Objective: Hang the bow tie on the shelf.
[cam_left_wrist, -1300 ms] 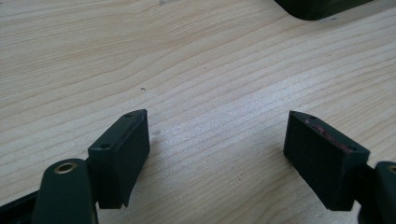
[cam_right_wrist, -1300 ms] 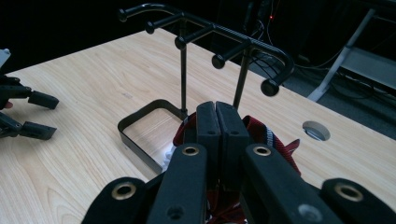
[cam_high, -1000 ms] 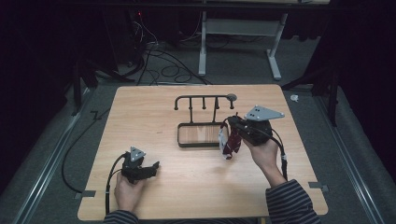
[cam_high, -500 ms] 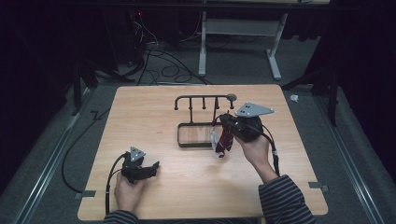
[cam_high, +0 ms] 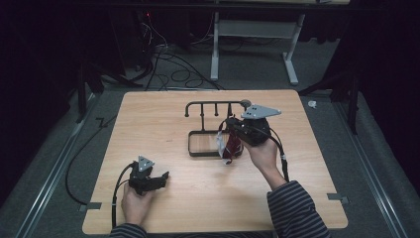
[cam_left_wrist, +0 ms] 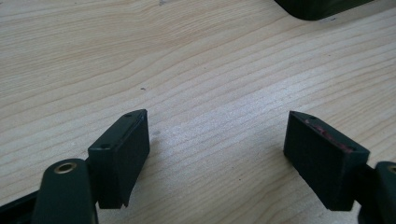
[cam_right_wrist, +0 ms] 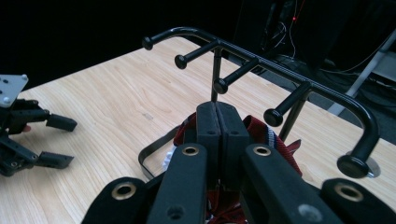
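Note:
A black peg rack stands on its frame base on the wooden table, right of centre. My right gripper hovers over the base's right end, shut on a red striped strap that dangles below it. In the right gripper view the jaws press together, the red strap bunches behind them, and the rack's pegs rise just ahead. My left gripper rests at the front left of the table, open. Its pads stand wide apart over bare wood.
The left gripper lies far off to the left in the right gripper view. Cables and a white desk frame sit on the floor beyond the table's far edge. Bare wood stretches between the two hands.
The right gripper has carried the red strap leftward and a little farther away, closer to the rack's pegs. The left gripper has not moved.

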`<control>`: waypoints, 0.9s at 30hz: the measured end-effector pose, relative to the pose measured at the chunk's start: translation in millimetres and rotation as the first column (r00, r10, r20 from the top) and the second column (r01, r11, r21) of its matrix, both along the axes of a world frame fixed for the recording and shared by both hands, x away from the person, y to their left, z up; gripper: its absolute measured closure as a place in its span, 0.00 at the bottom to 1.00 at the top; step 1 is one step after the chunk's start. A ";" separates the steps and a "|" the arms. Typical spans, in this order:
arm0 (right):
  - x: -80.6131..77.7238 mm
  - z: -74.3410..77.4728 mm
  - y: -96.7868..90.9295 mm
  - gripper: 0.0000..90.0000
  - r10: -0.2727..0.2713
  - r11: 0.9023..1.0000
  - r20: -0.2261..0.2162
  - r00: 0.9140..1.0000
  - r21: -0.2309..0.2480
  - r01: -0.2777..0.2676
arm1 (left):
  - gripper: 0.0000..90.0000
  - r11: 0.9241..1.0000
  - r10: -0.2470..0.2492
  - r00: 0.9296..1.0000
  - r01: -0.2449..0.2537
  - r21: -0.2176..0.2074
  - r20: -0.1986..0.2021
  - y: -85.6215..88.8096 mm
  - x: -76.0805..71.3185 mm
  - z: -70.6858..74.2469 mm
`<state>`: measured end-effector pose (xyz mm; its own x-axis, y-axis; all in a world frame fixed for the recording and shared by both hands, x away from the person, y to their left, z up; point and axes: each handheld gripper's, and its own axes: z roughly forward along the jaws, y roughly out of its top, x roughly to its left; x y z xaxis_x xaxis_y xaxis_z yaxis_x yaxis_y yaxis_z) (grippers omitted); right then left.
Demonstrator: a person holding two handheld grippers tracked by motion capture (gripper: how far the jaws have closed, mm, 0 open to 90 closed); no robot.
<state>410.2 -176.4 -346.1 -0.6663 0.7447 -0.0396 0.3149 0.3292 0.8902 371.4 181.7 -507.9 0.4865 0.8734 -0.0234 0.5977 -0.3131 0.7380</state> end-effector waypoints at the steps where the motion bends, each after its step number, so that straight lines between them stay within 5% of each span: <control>1: 1.2 -0.4 2.4 1.00 0.000 1.000 -0.003 1.000 0.004 0.000 | 0.26 1.000 0.000 1.000 0.000 -0.001 0.000 0.1 0.0 0.0; 27: 22.0 5.9 25.0 1.00 -0.021 1.000 -0.011 1.000 -0.010 0.021 | 0.26 1.000 -0.003 1.000 0.003 0.003 -0.002 0.1 0.0 0.2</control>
<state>432.2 -151.4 -340.2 -0.6512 0.7578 -0.0402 0.3312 0.3315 0.8834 371.4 181.9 -507.7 0.4891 0.8720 -0.0214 0.5982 -0.3175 0.7358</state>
